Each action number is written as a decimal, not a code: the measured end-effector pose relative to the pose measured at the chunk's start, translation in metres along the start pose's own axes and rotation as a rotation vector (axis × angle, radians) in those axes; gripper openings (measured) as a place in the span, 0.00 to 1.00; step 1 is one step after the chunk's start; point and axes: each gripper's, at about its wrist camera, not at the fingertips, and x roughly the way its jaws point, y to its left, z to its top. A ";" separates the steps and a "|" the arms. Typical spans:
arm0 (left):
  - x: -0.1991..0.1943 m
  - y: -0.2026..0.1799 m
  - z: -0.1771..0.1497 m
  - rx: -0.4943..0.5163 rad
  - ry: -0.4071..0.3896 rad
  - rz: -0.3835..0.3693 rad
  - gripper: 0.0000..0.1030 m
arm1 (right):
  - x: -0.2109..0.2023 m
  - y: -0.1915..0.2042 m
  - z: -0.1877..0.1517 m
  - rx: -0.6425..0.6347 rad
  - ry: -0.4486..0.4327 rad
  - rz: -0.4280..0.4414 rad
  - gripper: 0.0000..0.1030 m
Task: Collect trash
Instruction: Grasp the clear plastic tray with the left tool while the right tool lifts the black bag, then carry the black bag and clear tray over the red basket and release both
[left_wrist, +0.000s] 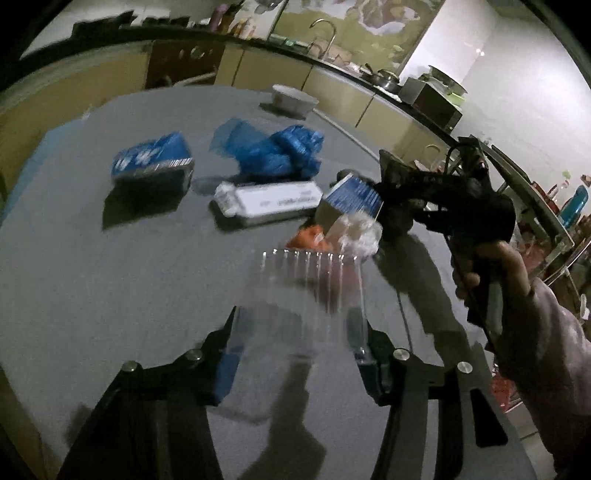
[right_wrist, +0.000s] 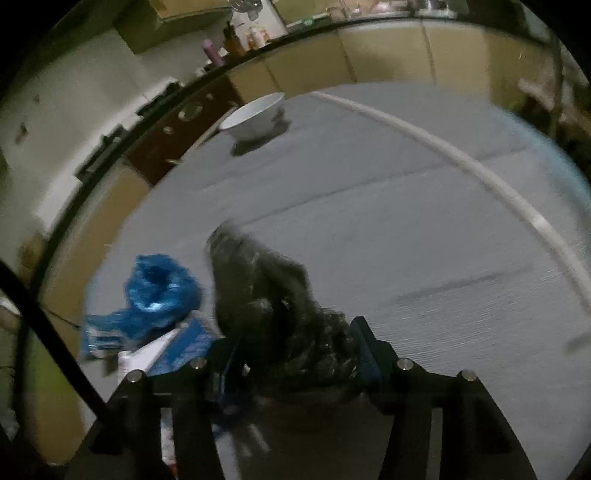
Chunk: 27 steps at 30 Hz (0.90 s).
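Note:
My left gripper (left_wrist: 297, 332) is shut on a clear ribbed plastic container (left_wrist: 306, 284), held above the grey table (left_wrist: 110, 266). Beyond it lie a blue carton (left_wrist: 153, 160), a crumpled blue plastic bag (left_wrist: 277, 151), a white flat box (left_wrist: 267, 201), a small blue-and-white box (left_wrist: 354, 195), an orange scrap (left_wrist: 308, 236) and a clear wrapper (left_wrist: 360, 234). My right gripper (right_wrist: 291, 350) is shut on a black trash bag (right_wrist: 273, 295); in the left wrist view it (left_wrist: 397, 199) hangs by the small box. The blue bag (right_wrist: 159, 291) also shows at the right wrist view's left.
A white bowl (right_wrist: 255, 114) stands at the table's far edge, also in the left wrist view (left_wrist: 293, 98). A kitchen counter with a sink tap (left_wrist: 325, 33), pots and a microwave (left_wrist: 436, 105) runs behind. A white strip (right_wrist: 480, 170) crosses the table.

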 end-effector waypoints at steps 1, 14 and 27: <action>-0.001 0.002 -0.003 -0.004 0.009 -0.001 0.55 | 0.000 -0.002 -0.001 0.014 0.007 0.025 0.42; -0.036 0.014 -0.042 0.025 0.084 0.055 0.65 | -0.040 -0.014 -0.036 0.013 0.035 0.052 0.34; -0.034 -0.006 -0.042 0.119 0.069 0.114 0.70 | -0.135 -0.100 -0.098 0.232 -0.053 0.086 0.34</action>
